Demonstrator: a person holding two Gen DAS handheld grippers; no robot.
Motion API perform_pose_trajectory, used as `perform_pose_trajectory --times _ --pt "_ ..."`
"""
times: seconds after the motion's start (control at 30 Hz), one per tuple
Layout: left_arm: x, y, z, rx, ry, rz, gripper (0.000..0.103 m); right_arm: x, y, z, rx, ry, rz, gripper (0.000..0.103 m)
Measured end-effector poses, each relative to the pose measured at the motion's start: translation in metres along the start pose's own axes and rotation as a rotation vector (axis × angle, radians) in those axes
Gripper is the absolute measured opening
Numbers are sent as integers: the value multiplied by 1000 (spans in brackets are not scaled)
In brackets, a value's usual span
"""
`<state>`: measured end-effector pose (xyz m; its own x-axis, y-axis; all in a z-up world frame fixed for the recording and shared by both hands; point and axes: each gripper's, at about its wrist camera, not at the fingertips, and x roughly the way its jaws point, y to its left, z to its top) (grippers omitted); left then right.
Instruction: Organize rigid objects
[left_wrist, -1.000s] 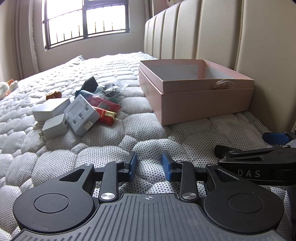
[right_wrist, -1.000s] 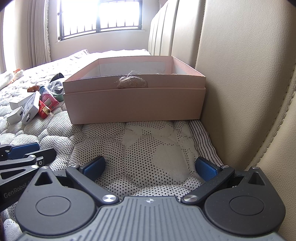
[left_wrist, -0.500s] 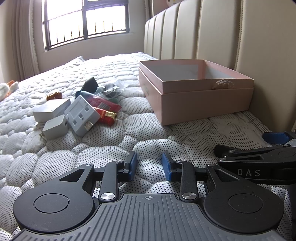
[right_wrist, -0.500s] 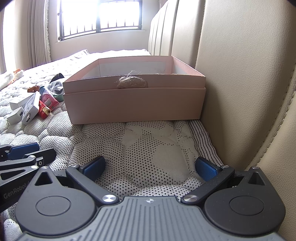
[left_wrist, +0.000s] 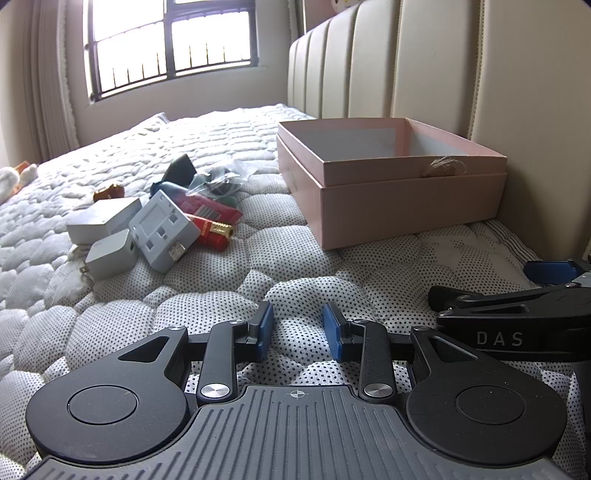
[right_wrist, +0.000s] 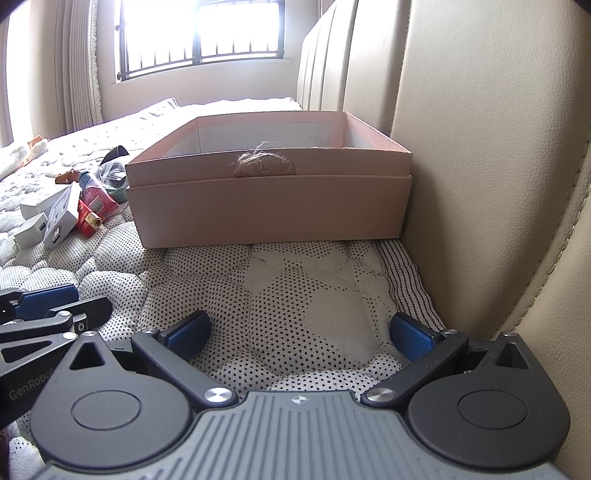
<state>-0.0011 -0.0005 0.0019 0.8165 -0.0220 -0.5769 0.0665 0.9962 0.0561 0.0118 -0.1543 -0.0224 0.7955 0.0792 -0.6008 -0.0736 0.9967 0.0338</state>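
Pre-grasp, nothing picked yet. Rigid bits, hard plastic adapters (left_wrist: 162, 230) and a red tube (left_wrist: 212, 232), sit piled on the quilted bed (left_wrist: 207, 273) left of the empty pink cardboard box (left_wrist: 391, 192). Left tongs (left_wrist: 297, 326) narrow, empty; right tongs (right_wrist: 297, 334) wide, empty. Next, I'd say: left reaches the pile.

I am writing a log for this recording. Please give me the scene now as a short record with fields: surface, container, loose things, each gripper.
surface: quilted mattress, beside a padded headboard
container: pink box, open top, no lid on it, floor of the box hidden
loose things: pile left of the box, with a grey adapter, a white charger, a white box, a red pack, a clear plastic bag
left gripper: fingers a little apart, nothing between
right gripper: fingers wide apart, nothing between
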Motion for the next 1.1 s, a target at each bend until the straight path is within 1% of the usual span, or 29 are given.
perform_pose_trajectory --times 0.23,0.33,0.43,0.5,0.53,0.63,0.67,0.7,0.77,0.83,0.87,0.9,0.93,0.97,1.0,1.03,1.1 --pt "0 2 0 -9 4 -10 34 2 -2 6 -7 25 23 103" --pt "0 9 2 -44 12 -38 34 5 -2 11 -18 59 30 103" --pt "-3 21 6 -87 16 -102 33 7 -3 15 -14 103 41 103" --pt "-7 37 16 -117 13 -162 33 7 -4 20 3 146 48 103" --pt "-9 46 22 -128 -2 -173 34 8 -4 24 -4 188 51 103" --pt "-16 90 53 -138 -107 -145 34 14 -2 34 -10 261 45 103" --pt "-14 109 66 -129 -136 -130 34 16 0 35 -17 273 38 103" --pt "-8 128 80 -118 -148 -113 34 18 1 35 -13 280 29 103" --pt "16 174 113 -107 -127 -73 34 19 5 35 -13 281 14 103" --pt "47 221 138 -139 -99 -32 33 19 7 32 -28 266 12 103" --pt "64 244 148 -167 -75 -33 33 19 6 31 -29 260 17 103" --pt "82 263 155 -194 -40 -61 33 18 6 30 -32 254 22 103" --pt "99 279 161 -217 -2 -108 33 17 6 29 -39 245 26 103" --pt "115 291 164 -223 32 -145 33 15 6 27 -46 238 28 103" --pt "126 298 166 -205 54 -163 33 14 6 28 -52 231 31 103" --pt "135 299 166 -156 73 -167 33 13 5 26 -55 223 35 103" --pt "149 296 162 -25 116 -168 33 12 6 25 -67 205 42 103"
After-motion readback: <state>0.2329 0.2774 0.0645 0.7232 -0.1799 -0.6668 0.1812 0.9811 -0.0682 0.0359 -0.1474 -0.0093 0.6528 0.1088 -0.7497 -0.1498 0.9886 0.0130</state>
